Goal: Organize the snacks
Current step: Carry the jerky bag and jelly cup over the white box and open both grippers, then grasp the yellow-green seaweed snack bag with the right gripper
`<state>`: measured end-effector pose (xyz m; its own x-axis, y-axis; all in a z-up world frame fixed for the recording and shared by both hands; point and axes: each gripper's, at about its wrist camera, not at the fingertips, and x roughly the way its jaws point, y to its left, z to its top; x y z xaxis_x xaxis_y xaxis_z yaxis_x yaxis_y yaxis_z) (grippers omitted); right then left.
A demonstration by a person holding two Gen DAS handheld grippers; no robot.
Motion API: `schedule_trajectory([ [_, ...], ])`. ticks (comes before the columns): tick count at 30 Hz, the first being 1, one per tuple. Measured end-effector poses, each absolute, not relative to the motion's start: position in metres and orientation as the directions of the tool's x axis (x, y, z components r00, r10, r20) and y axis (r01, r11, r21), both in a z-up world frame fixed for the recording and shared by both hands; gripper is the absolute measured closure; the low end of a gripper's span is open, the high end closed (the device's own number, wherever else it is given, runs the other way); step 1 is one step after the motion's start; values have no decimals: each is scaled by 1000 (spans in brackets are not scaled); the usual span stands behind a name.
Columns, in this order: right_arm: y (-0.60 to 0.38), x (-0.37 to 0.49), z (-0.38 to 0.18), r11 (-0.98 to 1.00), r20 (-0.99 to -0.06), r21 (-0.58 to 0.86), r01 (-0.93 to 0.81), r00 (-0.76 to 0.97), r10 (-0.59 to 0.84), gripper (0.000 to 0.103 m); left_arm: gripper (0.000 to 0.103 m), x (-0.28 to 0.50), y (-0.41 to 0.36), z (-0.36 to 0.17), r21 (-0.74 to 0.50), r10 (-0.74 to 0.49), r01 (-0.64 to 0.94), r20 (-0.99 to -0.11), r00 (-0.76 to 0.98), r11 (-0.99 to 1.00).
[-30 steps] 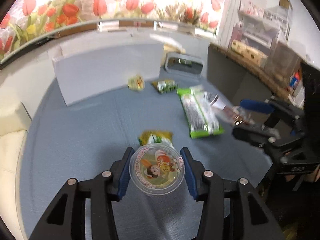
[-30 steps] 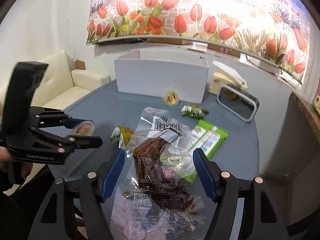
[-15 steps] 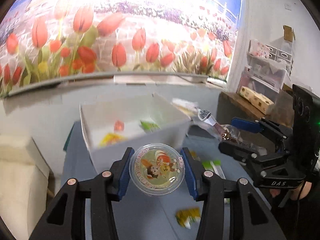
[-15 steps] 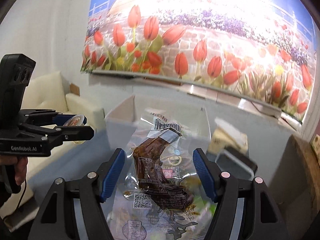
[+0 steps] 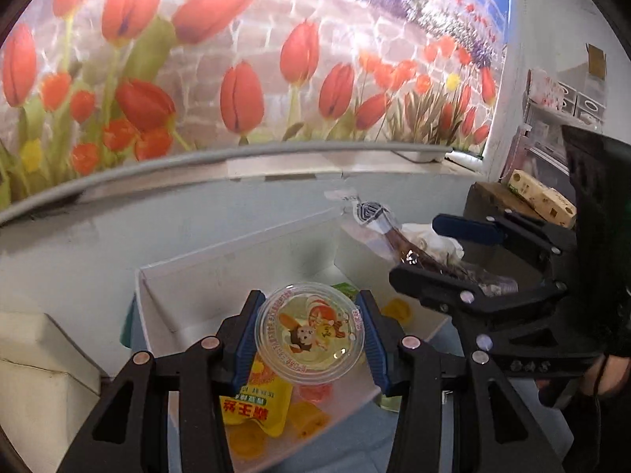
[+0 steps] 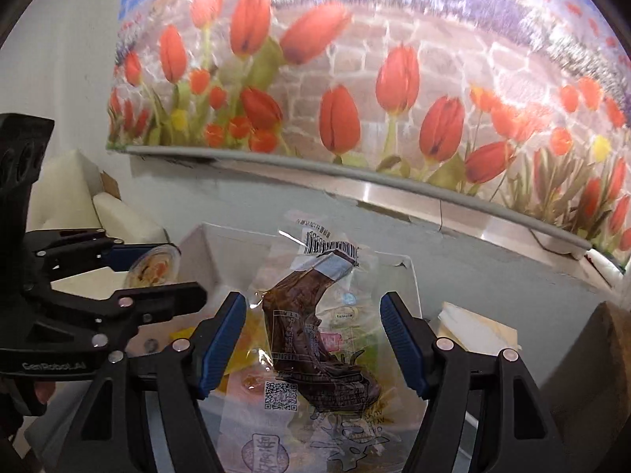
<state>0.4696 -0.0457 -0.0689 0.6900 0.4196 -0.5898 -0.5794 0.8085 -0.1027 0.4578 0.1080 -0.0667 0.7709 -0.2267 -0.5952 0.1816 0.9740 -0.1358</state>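
My left gripper [image 5: 308,335] is shut on a round jelly cup [image 5: 309,333] with a cartoon lid and holds it above the open white box [image 5: 189,276]. In the box lie a yellow pouch [image 5: 256,406] and several small orange and yellow snacks [image 5: 311,414]. My right gripper [image 6: 313,339] is shut on a clear packet of brown meat [image 6: 315,339] over the same box [image 6: 221,248]. The right gripper also shows in the left wrist view [image 5: 453,260], and the left gripper with the cup shows in the right wrist view [image 6: 157,268].
A tulip mural [image 5: 276,59] covers the wall behind the box. A cream sofa [image 6: 79,197] stands at the left. Shelves with boxes [image 5: 552,126] stand at the right. The two grippers are close side by side over the box.
Both grippers rose from the table and moved forward to the white box, each carrying its snack. The box's inside has come into view below them.
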Motion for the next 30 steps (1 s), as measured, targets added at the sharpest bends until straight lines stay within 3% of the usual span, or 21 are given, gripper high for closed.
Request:
schedule_trajectory([
  [1, -45, 478, -75, 816, -604, -111, -567, 690, 398, 28, 51, 463, 112, -74, -148, -231, 178, -610, 758, 973],
  [2, -46, 482, -79, 816, -617, -104, -569, 680, 396, 27, 42, 465, 115, -78, -154, -234, 177, -615, 753, 972],
  [3, -47, 488, -85, 818, -632, -90, -568, 667, 394, 26, 32, 466, 117, -81, -151, -225, 167, -624, 748, 974],
  [4, -48, 492, -88, 820, -644, -81, -566, 658, 391, 25, 9, 465, 121, -83, -143, -203, 146, -624, 754, 979],
  [5, -50, 494, -91, 827, -650, -80, -556, 658, 380, 22, 0, 462, 122, -83, -143, -205, 148, -611, 765, 979],
  [6, -52, 493, -92, 838, -638, -91, -537, 678, 365, 10, 0, 458, 124, -82, -146, -219, 164, -593, 775, 976],
  [8, -58, 490, -91, 844, -615, -77, -531, 691, 379, 0, 0, 452, 126, -79, -145, -228, 177, -582, 780, 974],
  [19, -75, 458, -75, 840, -589, -2, -542, 680, 437, 0, 0, 420, 116, -60, -119, -214, 177, -569, 794, 977],
  [30, -150, 334, -69, 805, -548, 92, -586, 645, 533, 0, 0, 311, 87, -72, -165, -228, 161, -582, 780, 973],
])
